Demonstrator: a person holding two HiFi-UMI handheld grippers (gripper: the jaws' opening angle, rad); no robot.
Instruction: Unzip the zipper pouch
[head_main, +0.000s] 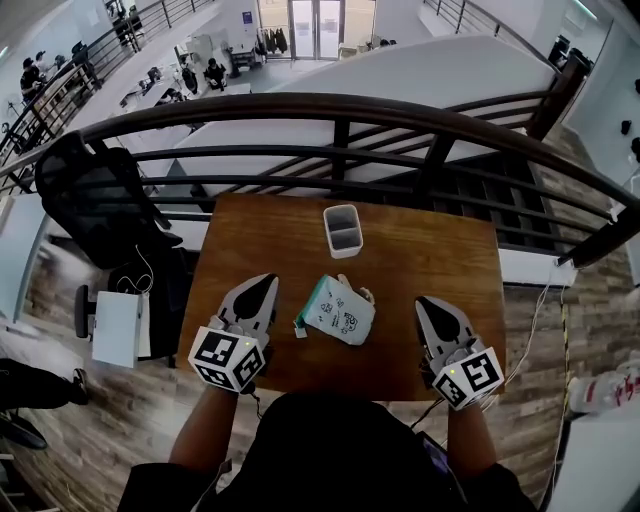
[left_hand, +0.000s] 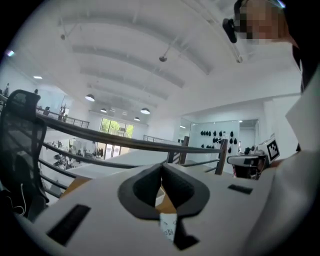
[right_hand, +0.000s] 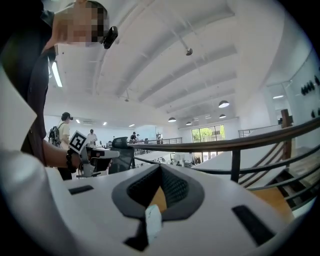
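A white printed zipper pouch (head_main: 340, 310) with a teal edge lies tilted on the wooden table (head_main: 280, 230), between my two grippers and touched by neither. A small pull tab (head_main: 300, 329) hangs at its lower left corner. My left gripper (head_main: 262, 283) is to the left of the pouch, jaws shut and empty. To the pouch's right is my right gripper (head_main: 428, 303), also shut and empty. In the left gripper view the dark pads meet (left_hand: 161, 167), and a scrap of the pouch (left_hand: 167, 229) shows below them. The right gripper view shows closed pads (right_hand: 161, 167) pointing about level toward the railing.
A small white two-part container (head_main: 342, 230) stands at the table's far middle. A dark curved railing (head_main: 340, 110) runs just behind the table. A black office chair (head_main: 95, 200) and a white box (head_main: 117, 328) are to the left of the table.
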